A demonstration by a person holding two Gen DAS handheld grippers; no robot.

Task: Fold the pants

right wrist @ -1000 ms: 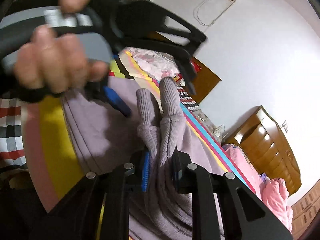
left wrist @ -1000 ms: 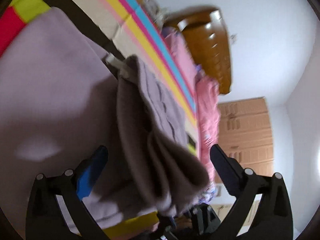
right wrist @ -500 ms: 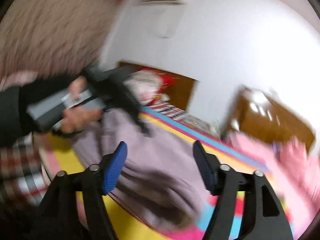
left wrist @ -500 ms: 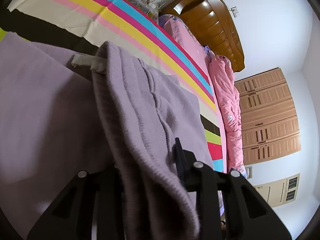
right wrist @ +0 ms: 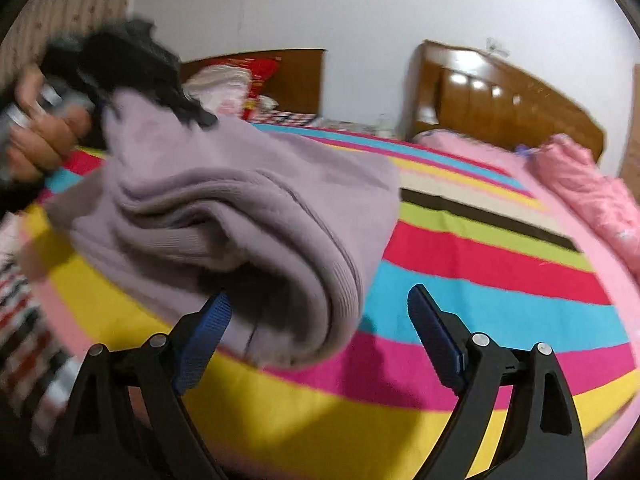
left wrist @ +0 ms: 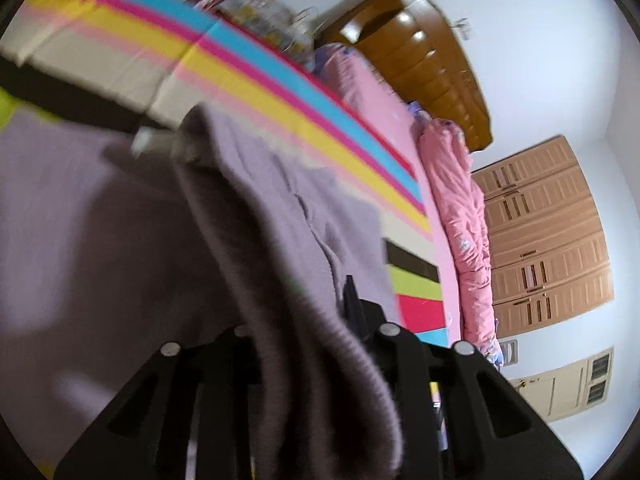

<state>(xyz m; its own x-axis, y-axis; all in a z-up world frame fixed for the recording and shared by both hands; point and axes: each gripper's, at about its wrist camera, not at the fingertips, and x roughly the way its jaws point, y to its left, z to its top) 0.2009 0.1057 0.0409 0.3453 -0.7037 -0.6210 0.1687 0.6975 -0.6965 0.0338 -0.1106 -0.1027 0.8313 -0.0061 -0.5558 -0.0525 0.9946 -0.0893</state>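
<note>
Your left tool (left wrist: 308,320) is clenched on the pants (left wrist: 256,216): in the left wrist view a thick ribbed fold of the lilac knit runs up between its two black fingers (left wrist: 360,312) and spills over them toward the lens. Beyond the grip the fabric spreads away to the left, blurred, over the striped bedspread (left wrist: 248,60). A pink quilt (left wrist: 456,208) lies bunched along the far edge of the bed, with a wooden headboard (left wrist: 420,52) above it and a wardrobe (left wrist: 540,232) against the wall.

Your right tool (right wrist: 316,316) is released, its blue-padded fingers (right wrist: 436,332) spread wide with nothing between them. In that view the pants (right wrist: 240,200) hang as a folded bundle, lifted off the bed at the upper left, where your left hand (right wrist: 44,140) and its tool (right wrist: 132,68) carry them. The lower rolled edge of the bundle sags down just above the right tool's left finger; whether cloth and pad touch, you cannot tell from here. The right finger stands well clear of the fabric, over the bedspread's (right wrist: 480,272) blue and magenta stripes. The headboard (right wrist: 500,100) and quilt (right wrist: 588,188) sit at the far right, and a heap of bedding (right wrist: 236,84) lies behind the bundle
</note>
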